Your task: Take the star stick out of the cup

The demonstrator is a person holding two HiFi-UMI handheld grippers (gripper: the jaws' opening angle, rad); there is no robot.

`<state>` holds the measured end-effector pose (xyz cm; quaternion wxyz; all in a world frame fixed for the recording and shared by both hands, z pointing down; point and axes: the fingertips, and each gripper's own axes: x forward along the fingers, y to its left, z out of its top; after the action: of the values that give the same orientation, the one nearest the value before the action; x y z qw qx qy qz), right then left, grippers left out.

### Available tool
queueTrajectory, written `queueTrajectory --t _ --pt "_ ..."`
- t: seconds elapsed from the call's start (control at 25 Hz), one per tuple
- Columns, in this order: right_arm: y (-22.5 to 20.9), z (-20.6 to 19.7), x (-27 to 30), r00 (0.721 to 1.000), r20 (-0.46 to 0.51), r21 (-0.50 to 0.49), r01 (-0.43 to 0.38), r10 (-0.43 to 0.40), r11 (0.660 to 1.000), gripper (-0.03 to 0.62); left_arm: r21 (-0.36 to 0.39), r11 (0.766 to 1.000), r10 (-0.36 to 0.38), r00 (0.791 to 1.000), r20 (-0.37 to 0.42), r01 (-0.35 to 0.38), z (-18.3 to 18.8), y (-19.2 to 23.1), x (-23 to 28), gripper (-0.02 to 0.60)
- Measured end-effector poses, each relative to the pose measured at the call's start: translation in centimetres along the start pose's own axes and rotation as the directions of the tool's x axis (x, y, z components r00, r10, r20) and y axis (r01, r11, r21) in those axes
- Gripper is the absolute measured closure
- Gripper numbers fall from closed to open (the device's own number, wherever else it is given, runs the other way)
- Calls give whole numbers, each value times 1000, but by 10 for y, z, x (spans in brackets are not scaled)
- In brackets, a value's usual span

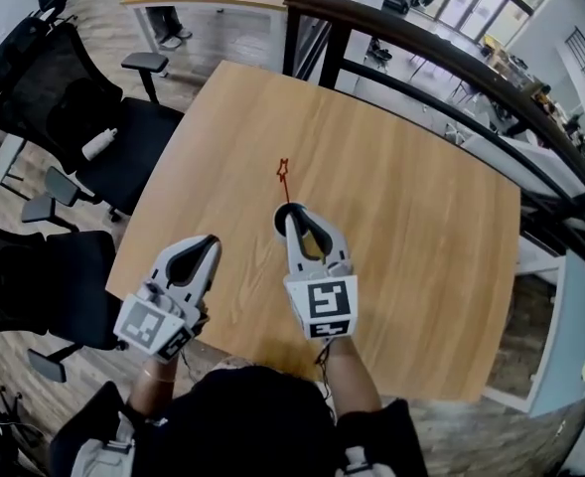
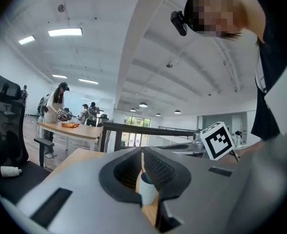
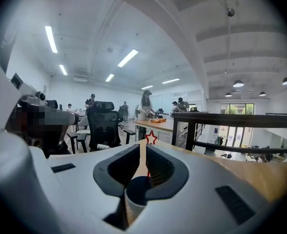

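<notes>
Both grippers are pinched to a thin slit and empty. The star stick (image 1: 283,173) stands near upright in the cup (image 3: 132,204), at twelve o'clock just off my right gripper (image 1: 292,214). It is at two o'clock, farther, from my left gripper (image 1: 211,238).

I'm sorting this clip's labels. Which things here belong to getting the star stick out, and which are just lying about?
Job in hand:
star stick
cup
right gripper, at the stick

Just lying about:
white bottle on an office chair
railing
left gripper, off to the side
</notes>
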<state>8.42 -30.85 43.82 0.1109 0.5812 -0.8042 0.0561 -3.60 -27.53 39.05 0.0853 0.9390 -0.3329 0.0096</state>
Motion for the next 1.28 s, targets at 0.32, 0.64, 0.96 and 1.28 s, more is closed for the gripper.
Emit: queueTrajectory --t 0.32,0.64,0.96,1.28 --pt "-18 -23 51 999 -47 38 -23 25 999 499 -5 999 46 997 -55 -47 -18 24 17 558" --pt "-25 -34 71 997 -65 51 -33 37 998 500 -3 998 63 996 -61 -63 -22 33 31 558" --pt "-28 -37 80 997 -76 25 -28 29 999 501 13 998 58 997 -60 -57 -21 30 38 558" --pt "-25 -42 85 991 -126 -38 -39 34 999 508 19 999 51 997 -51 -50 -19 28 35 558"
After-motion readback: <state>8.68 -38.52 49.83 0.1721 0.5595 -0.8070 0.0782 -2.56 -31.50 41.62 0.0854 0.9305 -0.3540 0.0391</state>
